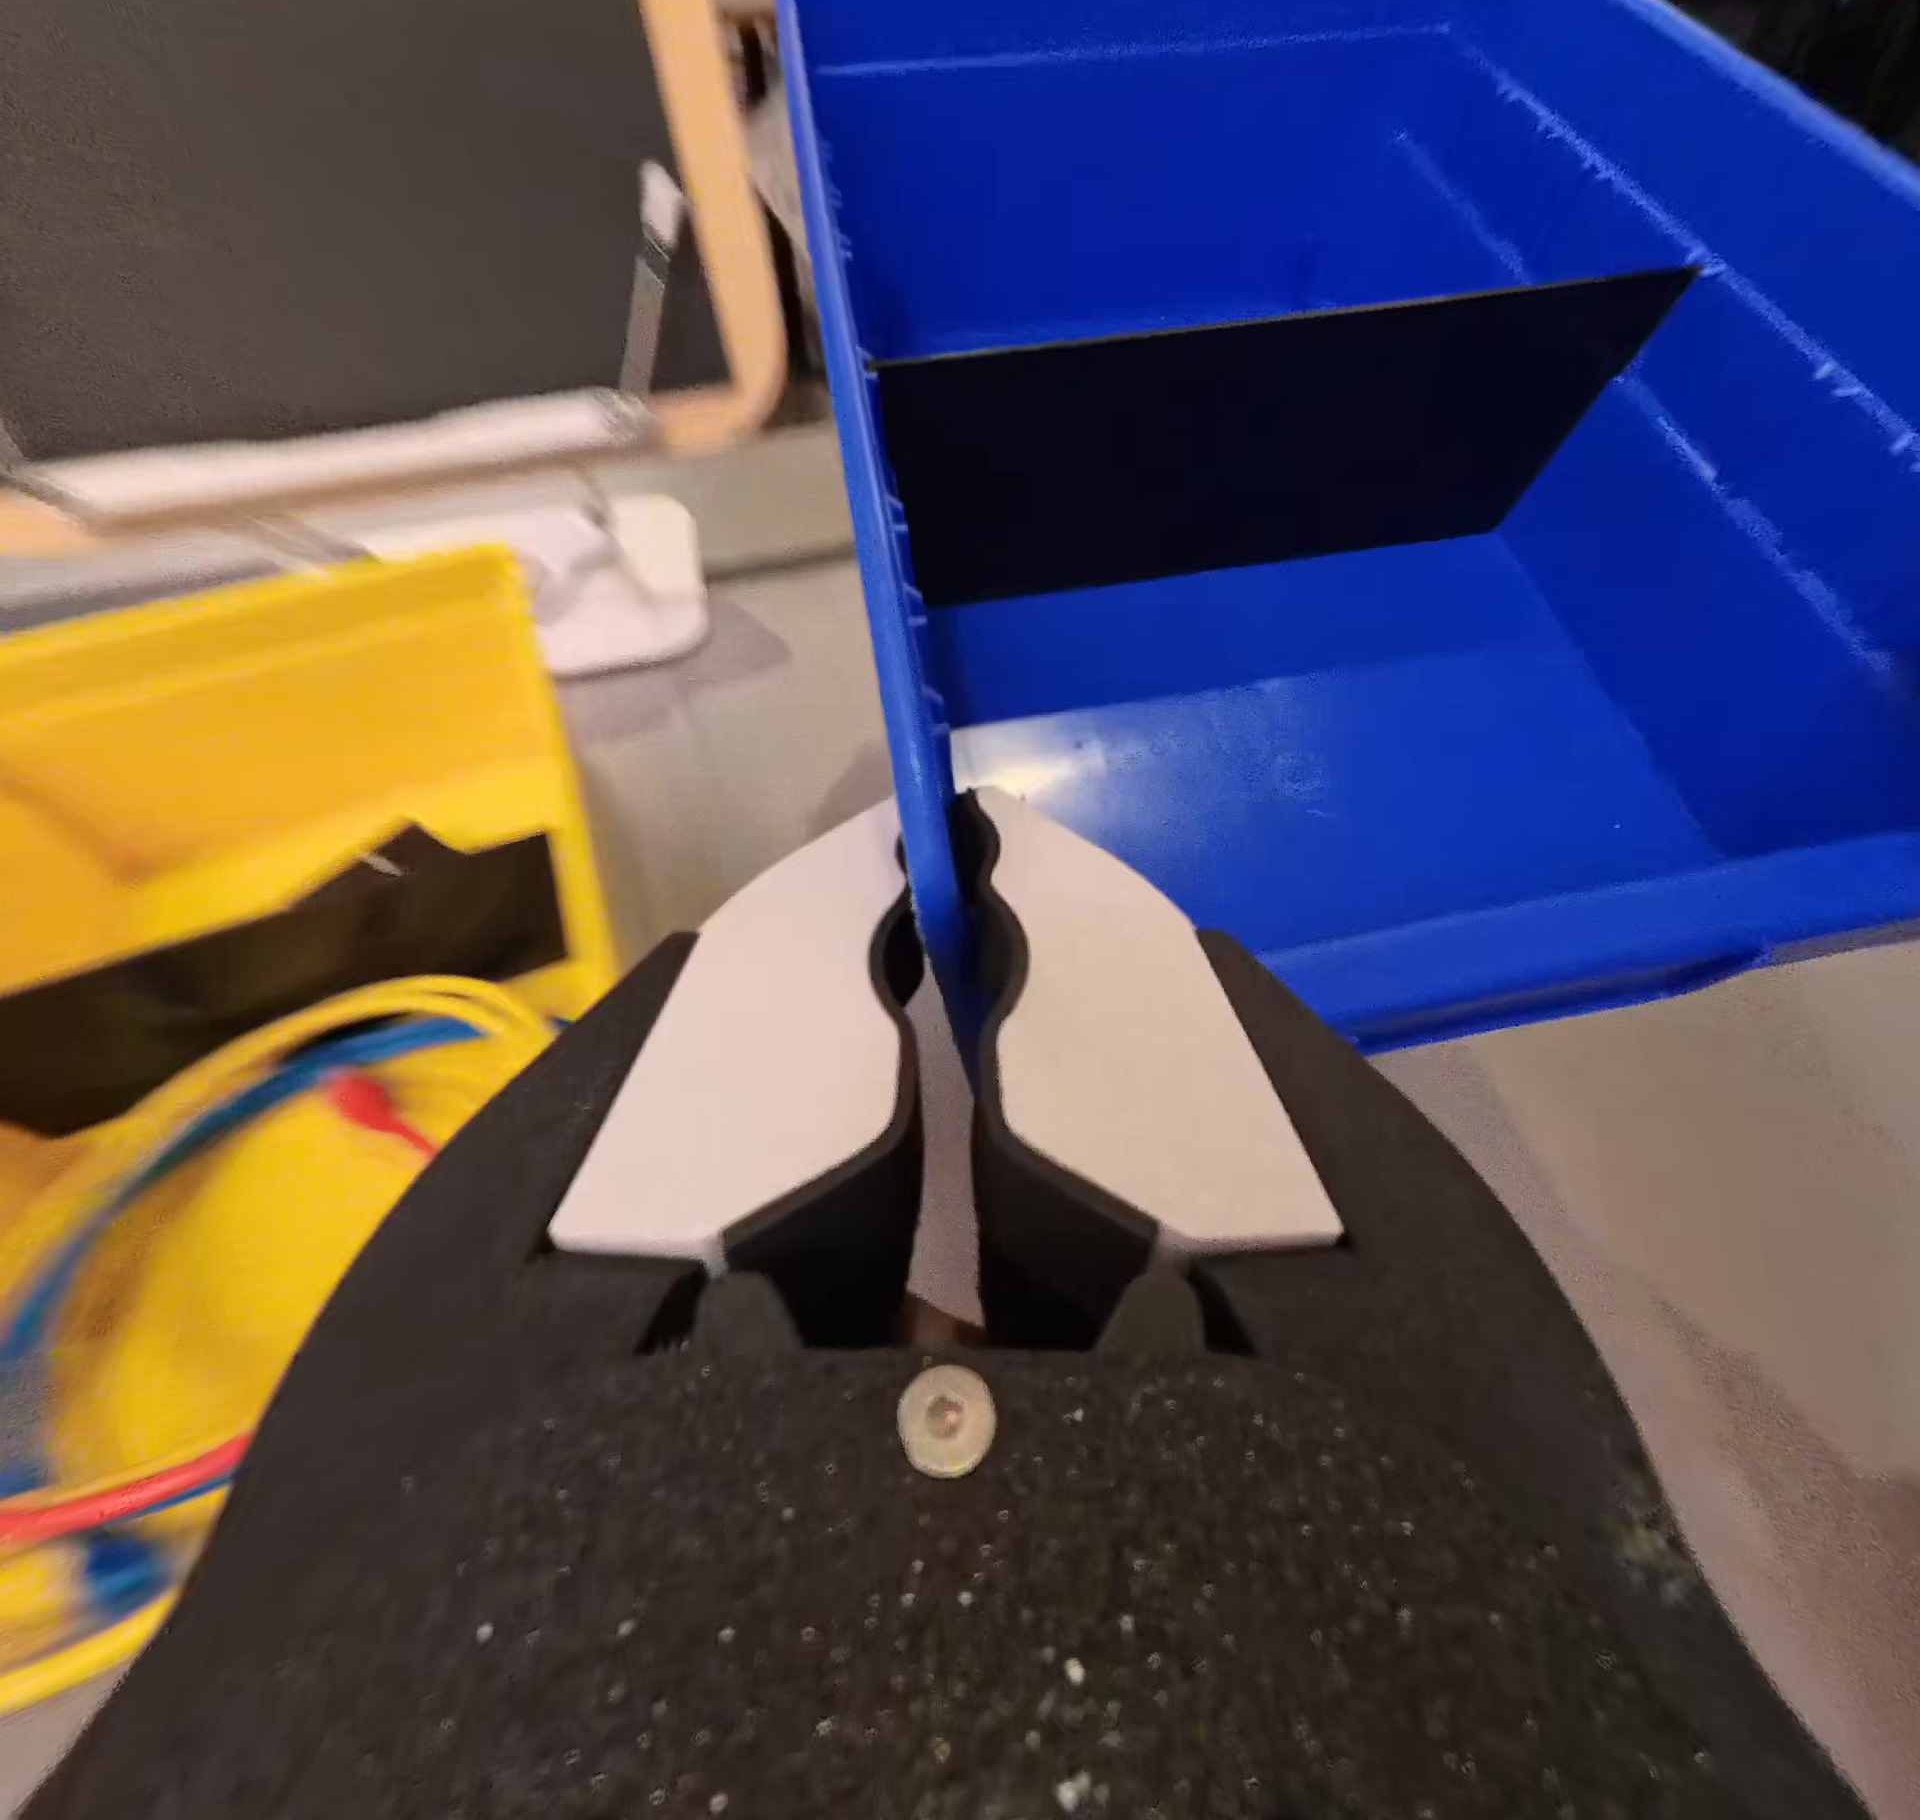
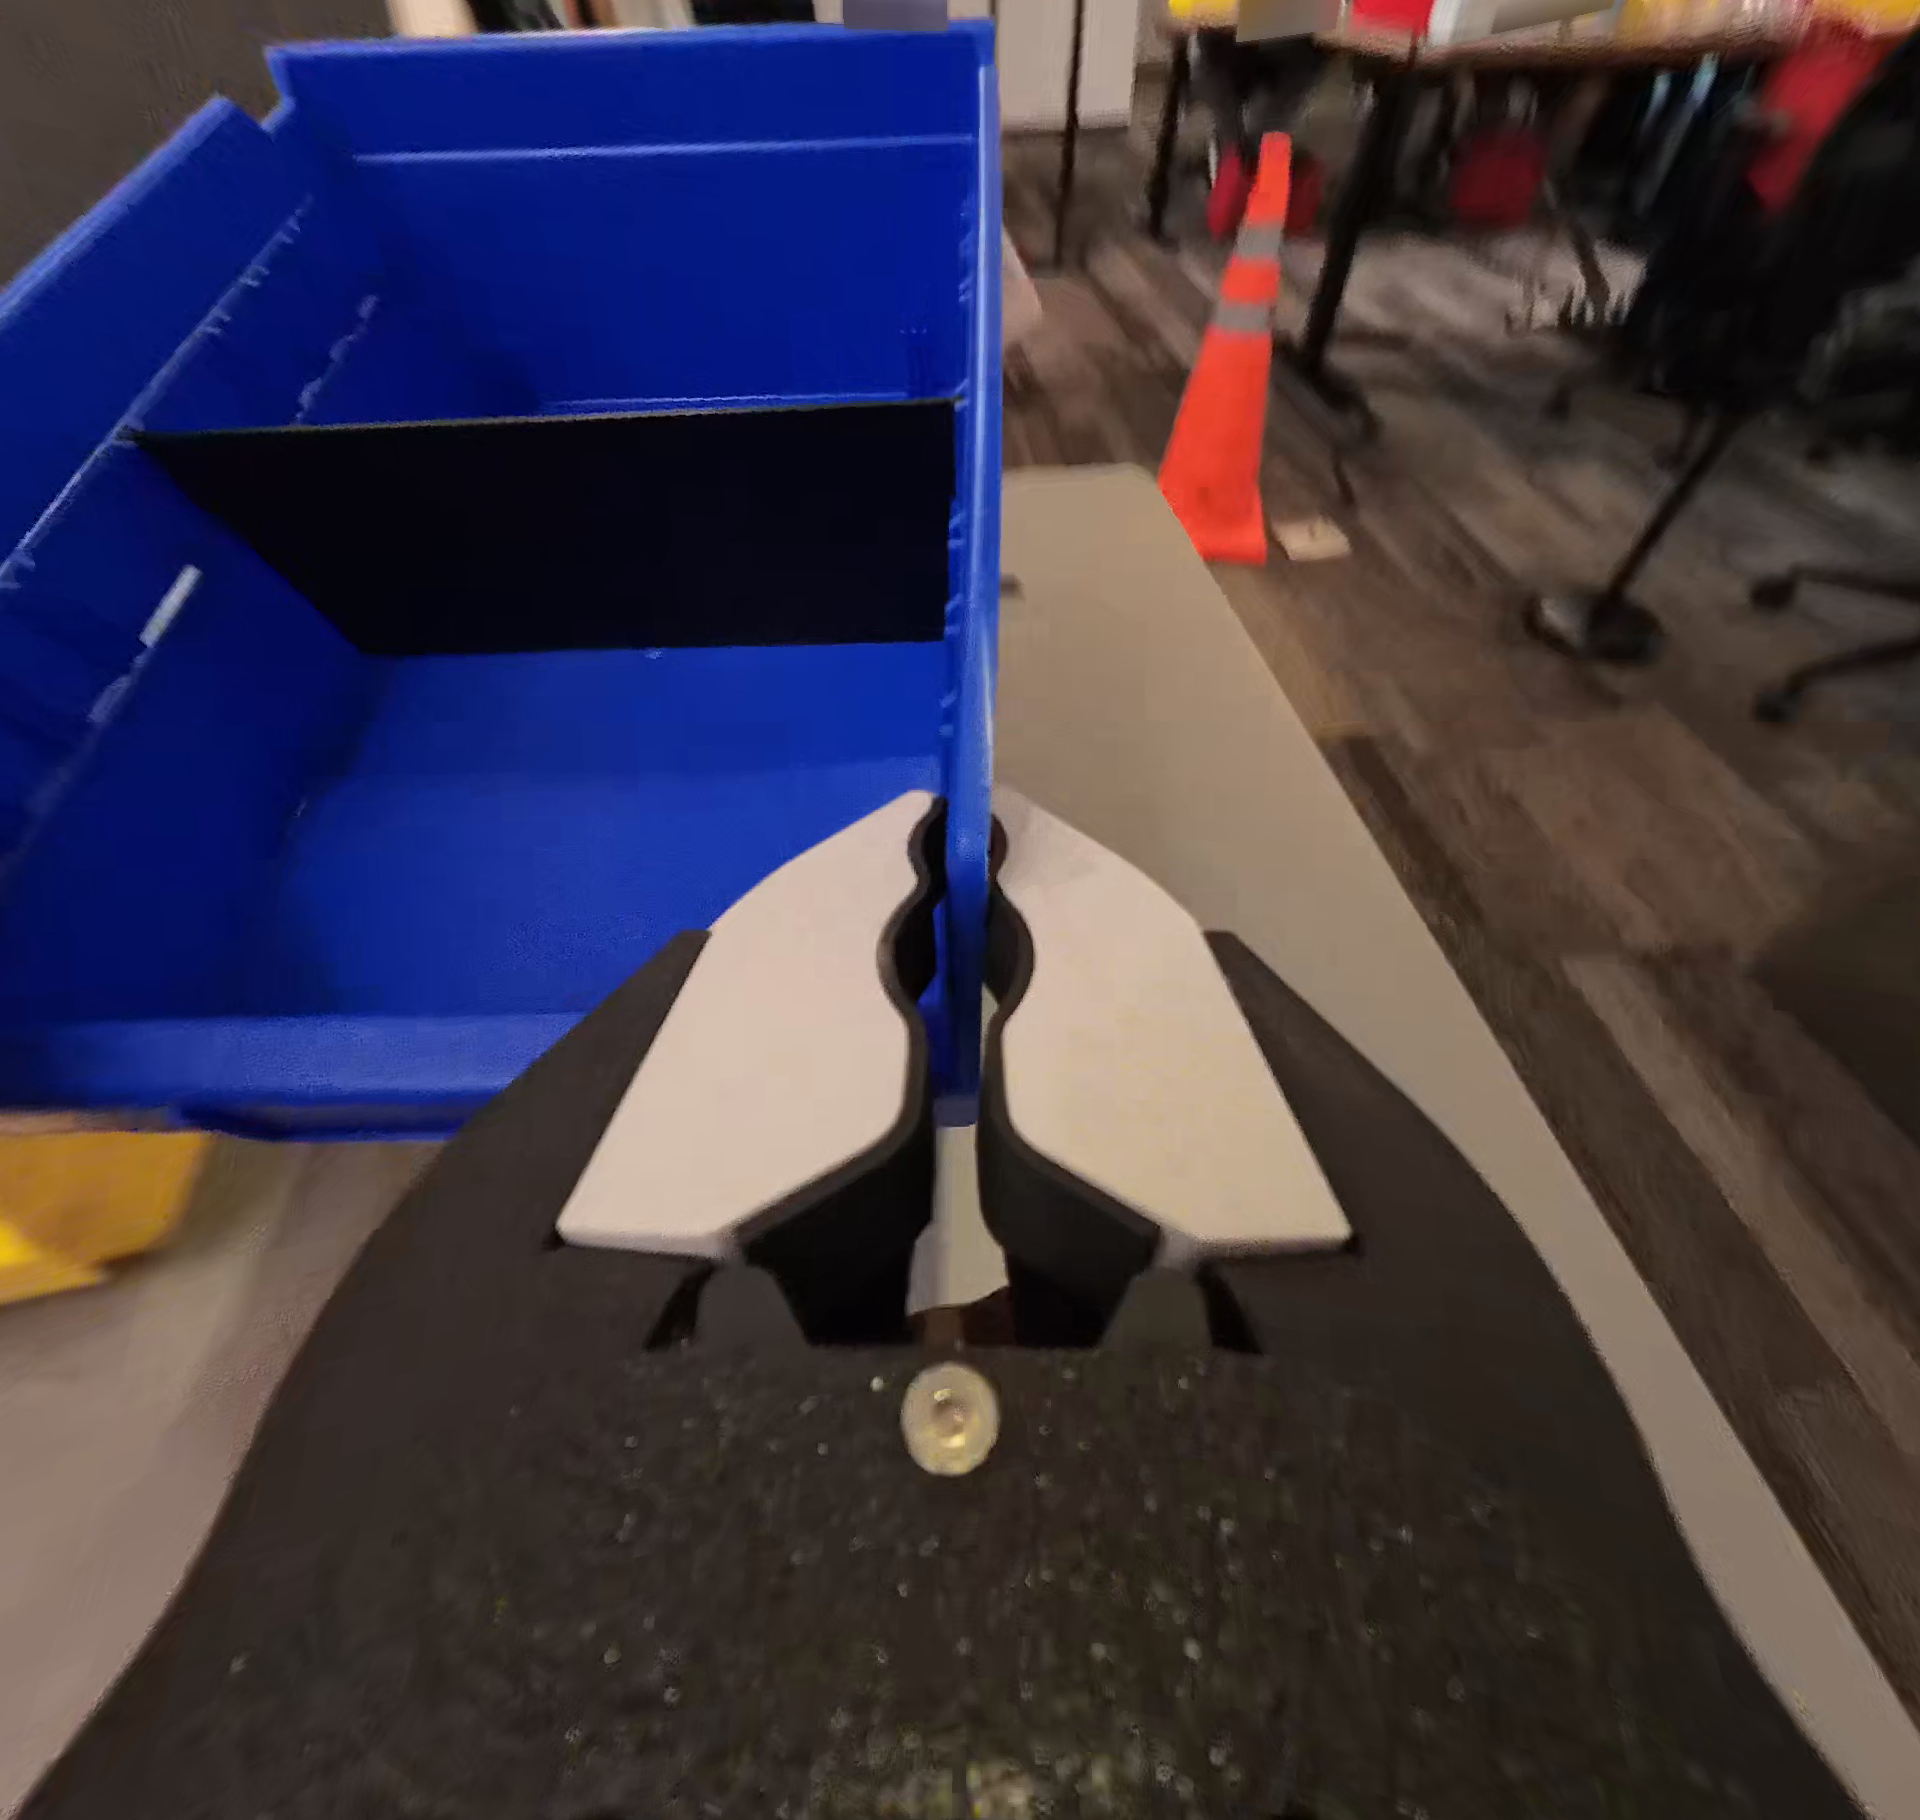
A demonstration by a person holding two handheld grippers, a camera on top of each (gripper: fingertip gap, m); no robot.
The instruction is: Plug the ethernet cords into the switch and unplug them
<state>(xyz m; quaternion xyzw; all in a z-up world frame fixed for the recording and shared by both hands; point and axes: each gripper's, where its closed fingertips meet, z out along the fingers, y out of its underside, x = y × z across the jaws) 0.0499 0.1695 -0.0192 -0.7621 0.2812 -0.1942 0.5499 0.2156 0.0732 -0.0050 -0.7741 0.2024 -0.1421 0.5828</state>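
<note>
My blue bin [image 1: 1351,731] stands on the grey bench [image 2: 1122,690], a black divider [image 2: 582,523] across its middle; my left tongs [image 1: 940,923] pinch its left wall at the near corner, my right tongs [image 2: 961,923] pinch its right wall likewise. The ethernet cords [image 1: 208,1147] lie coiled in a yellow bin [image 1: 312,690] left of my left tongs. The bench edge runs close on the right, an orange cone [image 2: 1231,368] on the floor beyond.

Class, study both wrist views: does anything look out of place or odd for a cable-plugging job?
Yes. Both grippers, left and right, clamp the empty blue bin's side walls; no switch shows, and the cords lie tangled in the yellow bin.
</note>
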